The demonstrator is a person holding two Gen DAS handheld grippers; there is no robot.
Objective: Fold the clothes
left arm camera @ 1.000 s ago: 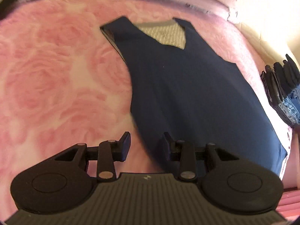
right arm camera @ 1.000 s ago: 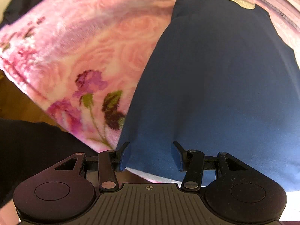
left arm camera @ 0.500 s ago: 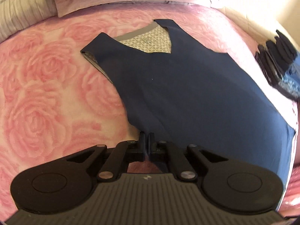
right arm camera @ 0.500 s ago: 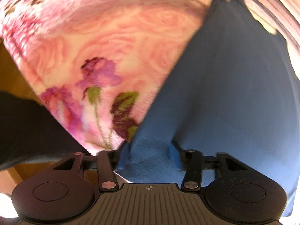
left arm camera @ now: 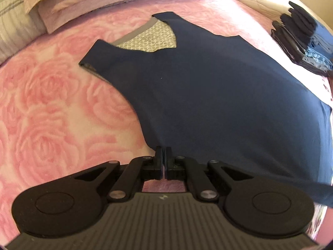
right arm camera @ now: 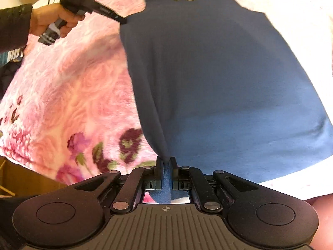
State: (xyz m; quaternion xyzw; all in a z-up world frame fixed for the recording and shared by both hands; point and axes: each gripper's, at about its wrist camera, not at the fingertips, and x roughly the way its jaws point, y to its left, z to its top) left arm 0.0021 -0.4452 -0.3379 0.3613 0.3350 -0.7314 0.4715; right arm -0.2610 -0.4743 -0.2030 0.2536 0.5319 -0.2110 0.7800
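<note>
2 grippers now pinch the dark blue top (left arm camera: 218, 95), though both stood open a moment ago. The left gripper (left arm camera: 163, 156) is closed tight on the top's side edge. The right gripper (right arm camera: 165, 164) is closed on a bunched fold at the bottom corner, and the cloth there has lifted. The top lies flat on a fuzzy pink rose blanket (left arm camera: 52, 108) on the bed. Only the right view shows the person's hand (right arm camera: 52, 18) holding the other gripper. Only the left view shows a stack of dark folded clothes (left arm camera: 301, 41) and the top's dotted lining.
</note>
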